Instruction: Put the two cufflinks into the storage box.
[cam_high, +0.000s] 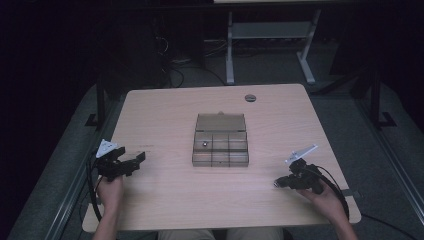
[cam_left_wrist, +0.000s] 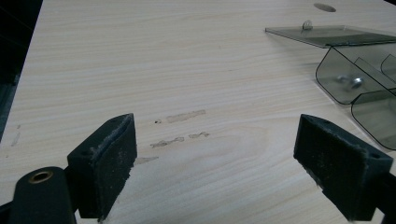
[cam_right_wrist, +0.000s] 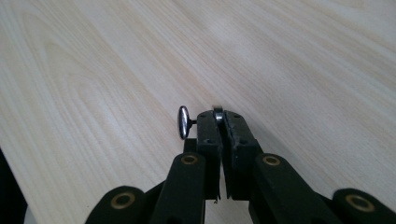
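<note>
At the table's (cam_high: 165, 107) left edge, the left claw (cam_high: 134, 161) is sitting wide open, holding nothing, with bare wood lying between it and the smoky plastic organizer box (cam_high: 220, 147) at centre, lid (cam_high: 220, 122) folded back. Near the right front corner, the right claw (cam_high: 278, 183) is pinching a small metal screw (cam_right_wrist: 218, 113) above open tabletop. Its own camera is catching the shiny round head (cam_right_wrist: 183, 122), while the left gripper view is revealing a metal part (cam_left_wrist: 351, 82) in one compartment.

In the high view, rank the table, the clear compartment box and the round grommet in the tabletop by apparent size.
1. Table, far the largest.
2. Compartment box, lid open.
3. Grommet, smallest.
None look alike.
</note>
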